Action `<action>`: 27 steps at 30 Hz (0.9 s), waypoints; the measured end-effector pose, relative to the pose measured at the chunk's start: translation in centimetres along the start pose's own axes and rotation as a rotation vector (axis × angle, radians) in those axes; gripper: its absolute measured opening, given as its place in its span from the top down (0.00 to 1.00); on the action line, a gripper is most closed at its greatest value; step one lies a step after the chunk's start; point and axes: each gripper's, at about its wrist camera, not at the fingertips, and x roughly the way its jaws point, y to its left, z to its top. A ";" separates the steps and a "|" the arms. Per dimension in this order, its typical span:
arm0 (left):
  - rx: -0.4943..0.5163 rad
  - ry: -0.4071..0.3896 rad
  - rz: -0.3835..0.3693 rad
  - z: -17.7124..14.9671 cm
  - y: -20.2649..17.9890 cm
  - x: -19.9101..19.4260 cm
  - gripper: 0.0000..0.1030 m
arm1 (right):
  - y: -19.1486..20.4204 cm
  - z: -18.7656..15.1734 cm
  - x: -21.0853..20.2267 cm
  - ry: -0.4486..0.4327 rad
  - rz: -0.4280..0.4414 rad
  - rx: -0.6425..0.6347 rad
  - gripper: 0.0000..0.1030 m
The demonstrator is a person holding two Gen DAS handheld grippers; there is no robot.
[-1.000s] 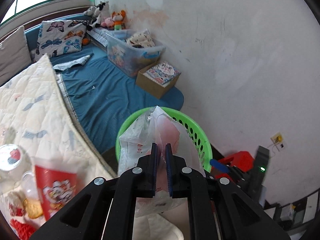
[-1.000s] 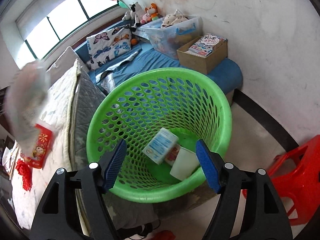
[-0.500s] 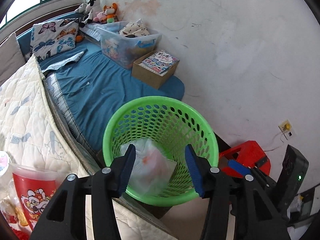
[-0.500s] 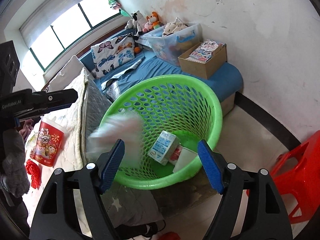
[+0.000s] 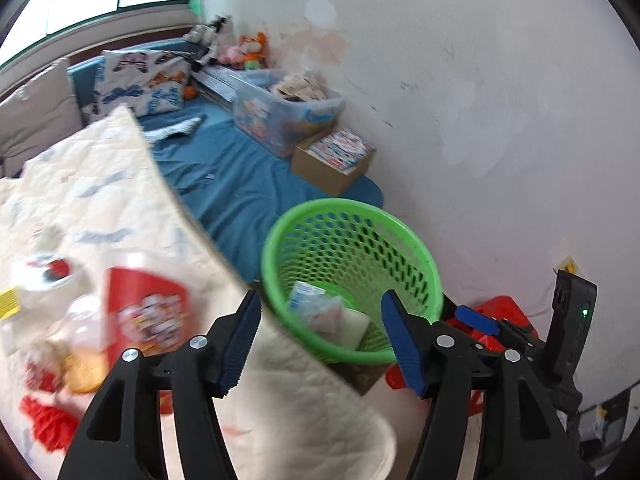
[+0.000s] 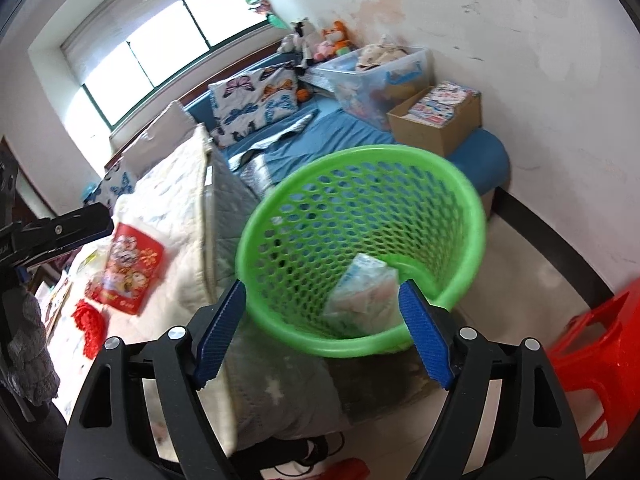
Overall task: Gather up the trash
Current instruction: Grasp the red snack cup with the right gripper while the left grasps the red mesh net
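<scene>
Here, both grippers hang empty, fingers spread wide: the left gripper [image 5: 322, 340] and the right gripper [image 6: 322, 330]. The green perforated plastic basket [image 6: 460, 208] stands beside the bed; a crumpled clear plastic bag [image 6: 362, 296] lies inside. At nine o'clock in the right view, a red printed paper cup [image 6: 130, 270] lies on the white quilt [image 6: 180, 184].

butterfly pillow [image 6: 256, 100], cardboard box [image 6: 436, 120] w/ books, red stool [image 6: 596, 344].

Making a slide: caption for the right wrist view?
Open right gripper above green basket holding discarded packaging beside the bed.
</scene>
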 end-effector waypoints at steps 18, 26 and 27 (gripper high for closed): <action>-0.275 -0.106 0.226 -8.6 13.2 -10.7 0.35 | 12.4 0.0 4.5 0.119 0.229 -0.138 0.19; -0.367 -0.095 0.289 -12.3 16.6 -12.3 0.35 | 16.3 1.0 8.2 0.204 0.326 -0.075 0.17; -0.377 -0.091 0.293 -12.6 17.0 -12.4 0.35 | 16.9 1.2 8.7 0.211 0.330 -0.077 0.17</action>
